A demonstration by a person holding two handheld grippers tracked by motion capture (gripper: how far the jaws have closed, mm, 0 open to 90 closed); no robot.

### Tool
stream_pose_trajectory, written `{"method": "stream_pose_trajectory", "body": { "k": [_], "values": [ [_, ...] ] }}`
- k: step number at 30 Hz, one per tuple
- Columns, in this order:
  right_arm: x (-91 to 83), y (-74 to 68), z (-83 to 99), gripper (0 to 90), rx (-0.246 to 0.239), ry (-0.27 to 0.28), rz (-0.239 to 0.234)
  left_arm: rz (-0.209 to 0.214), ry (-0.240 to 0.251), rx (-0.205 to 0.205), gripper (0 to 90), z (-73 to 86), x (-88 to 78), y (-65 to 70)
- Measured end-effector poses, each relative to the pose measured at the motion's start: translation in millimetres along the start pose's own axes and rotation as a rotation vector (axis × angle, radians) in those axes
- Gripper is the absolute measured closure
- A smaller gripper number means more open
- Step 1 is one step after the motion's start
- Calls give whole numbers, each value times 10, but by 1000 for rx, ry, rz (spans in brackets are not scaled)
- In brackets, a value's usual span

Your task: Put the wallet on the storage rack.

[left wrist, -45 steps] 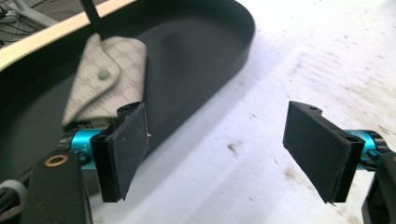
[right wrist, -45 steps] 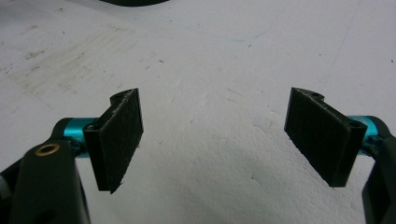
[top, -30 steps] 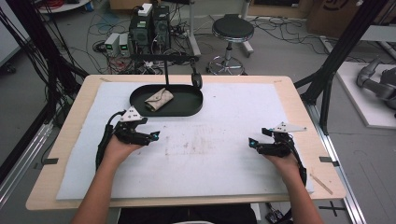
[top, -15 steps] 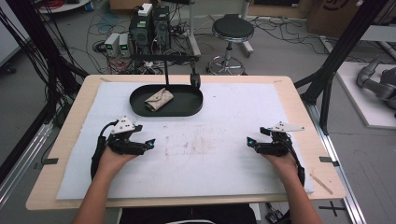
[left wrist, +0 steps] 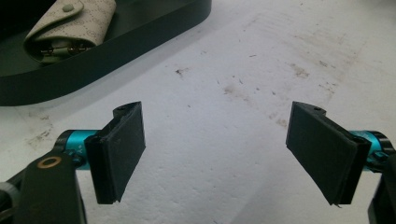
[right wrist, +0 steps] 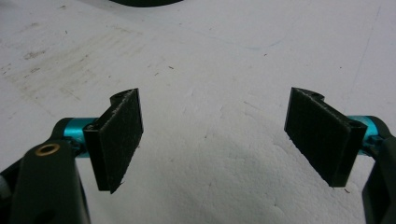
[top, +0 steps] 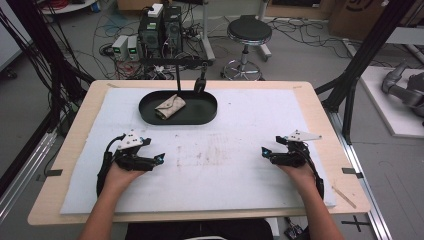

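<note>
The pouch (top: 169, 106) lies in the black oval tray (top: 210, 109), ahead of the left gripper (top: 159, 160) and well apart from it. Both the left gripper and the right gripper (top: 265, 152) hold their jaws wide apart over bare foam, empty. A good reach would likely clear the tray's rim first. The pouch is beige, patterned, snap-flapped, with metal showing at its open end.

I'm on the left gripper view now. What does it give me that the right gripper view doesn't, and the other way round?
Left gripper view: the beige pouch lying inside the black tray, its flap snapped and its open end showing metal. Right gripper view: just a sliver of the tray's rim at the top edge, and cleaner white mat ahead. Both: an open hand-held gripper, left and right, with nothing between its jaws, above the scuffed mat.
</note>
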State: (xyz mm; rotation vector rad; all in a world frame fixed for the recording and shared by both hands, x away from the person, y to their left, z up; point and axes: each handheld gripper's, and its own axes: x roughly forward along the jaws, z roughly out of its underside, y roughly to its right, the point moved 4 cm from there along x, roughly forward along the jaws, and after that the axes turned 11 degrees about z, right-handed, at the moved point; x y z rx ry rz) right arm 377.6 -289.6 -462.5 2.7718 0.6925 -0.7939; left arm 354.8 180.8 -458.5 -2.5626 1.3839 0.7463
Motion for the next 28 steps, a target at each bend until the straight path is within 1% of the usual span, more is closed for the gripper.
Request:
{"method": "stream_pose_trajectory", "body": {
  "k": [2,3,6,9,11,28],
  "values": [
    [3,0,-4,199,6,0,2,-1,3,-4,197,5,-3,4],
    [10,4,-4,199,1,2,2,-2,5,-3,197,6,-3,5],
    [21,-7,1,199,6,-8,-1,-3,3,3,197,9,-4,12],
    [24,-1,4,199,1,-9,-1,-2,-1,3,197,11,3,14],
    [20,-4,3,199,7,-8,-1,-2,2,1,197,10,9,18],
    [33,-10,7,199,-2,-13,-5,-7,-4,-5,197,21,15,4]
  ]
}}
